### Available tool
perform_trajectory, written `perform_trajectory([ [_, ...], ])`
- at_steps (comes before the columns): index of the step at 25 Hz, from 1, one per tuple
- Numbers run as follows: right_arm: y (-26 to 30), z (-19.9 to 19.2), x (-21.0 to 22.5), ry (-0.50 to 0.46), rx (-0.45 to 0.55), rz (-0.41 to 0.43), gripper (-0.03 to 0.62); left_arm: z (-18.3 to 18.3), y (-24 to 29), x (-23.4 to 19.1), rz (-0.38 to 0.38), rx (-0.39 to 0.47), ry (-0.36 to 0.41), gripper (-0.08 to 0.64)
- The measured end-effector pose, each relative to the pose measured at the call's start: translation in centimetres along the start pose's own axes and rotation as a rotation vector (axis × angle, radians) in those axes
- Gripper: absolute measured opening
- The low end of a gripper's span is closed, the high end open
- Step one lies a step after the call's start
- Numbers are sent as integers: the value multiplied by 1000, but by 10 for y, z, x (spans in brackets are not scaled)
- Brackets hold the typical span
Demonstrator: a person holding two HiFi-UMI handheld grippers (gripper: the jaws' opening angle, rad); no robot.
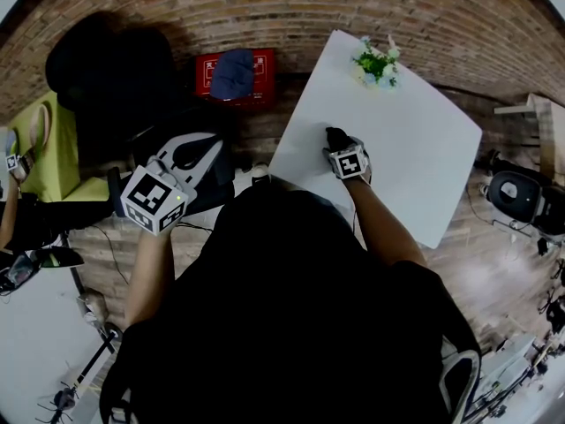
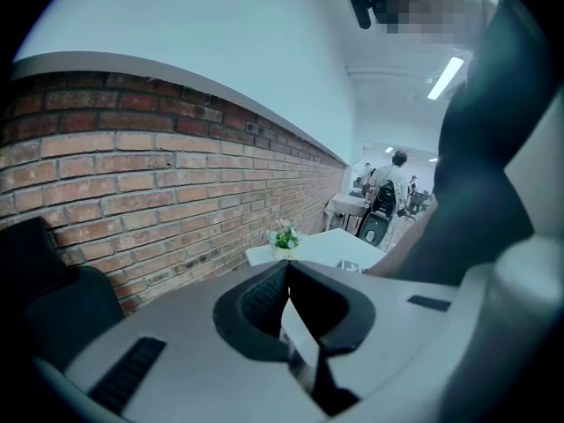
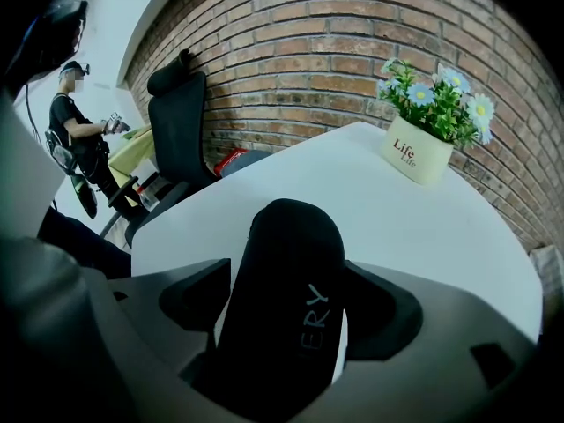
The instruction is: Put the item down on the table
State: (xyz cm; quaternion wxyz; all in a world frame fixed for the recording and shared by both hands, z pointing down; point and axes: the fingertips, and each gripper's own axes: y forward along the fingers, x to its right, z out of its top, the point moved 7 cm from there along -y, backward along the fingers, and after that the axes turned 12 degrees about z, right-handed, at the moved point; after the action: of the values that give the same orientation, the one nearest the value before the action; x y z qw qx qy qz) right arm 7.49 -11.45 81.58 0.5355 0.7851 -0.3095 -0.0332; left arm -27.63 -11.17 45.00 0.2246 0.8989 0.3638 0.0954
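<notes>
Over the table's (image 1: pixel 397 140) left edge, head view, the right gripper (image 1: pixel 338 145) clamps a case (image 1: pixel 334 133); the left gripper (image 1: pixel 203 147) hangs off the table. Left gripper view: jaws closed, empty. Right gripper view: the case leans steeply, so released here it may topple off the edge.

Black short-sleeved shirt (image 1: pixel 300 325); pale grey claws (image 2: pixel 288 267), black pads (image 2: pixel 256 302), black-and-white marker cubes (image 1: pixel 157 200).
</notes>
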Motion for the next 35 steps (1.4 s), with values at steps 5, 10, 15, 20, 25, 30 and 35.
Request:
perform_trajectory([
  [5,-3,5,1,-13,22,-2,387,2,-1,0,4,9,5,11],
  [10,-8,6,-4,-10,38,20,393,4,-3,3,4,24,5,11],
  [15,-22,15,-5,11,95,23,399,7,-3,6,-3,33,8,11],
  [20,-36,23,-6,4,149,26,400,10,-2,11,-9,44,11,11],
  [25,-51,31,-6,21,232,47,403,15,2,15,-23,51,20,11],
  [30,-66,35,-2,25,287,66,403,20,9,22,-38,63,22,11],
  [35,-82,33,0,65,317,75,403,27,15,29,-51,77,33,11],
])
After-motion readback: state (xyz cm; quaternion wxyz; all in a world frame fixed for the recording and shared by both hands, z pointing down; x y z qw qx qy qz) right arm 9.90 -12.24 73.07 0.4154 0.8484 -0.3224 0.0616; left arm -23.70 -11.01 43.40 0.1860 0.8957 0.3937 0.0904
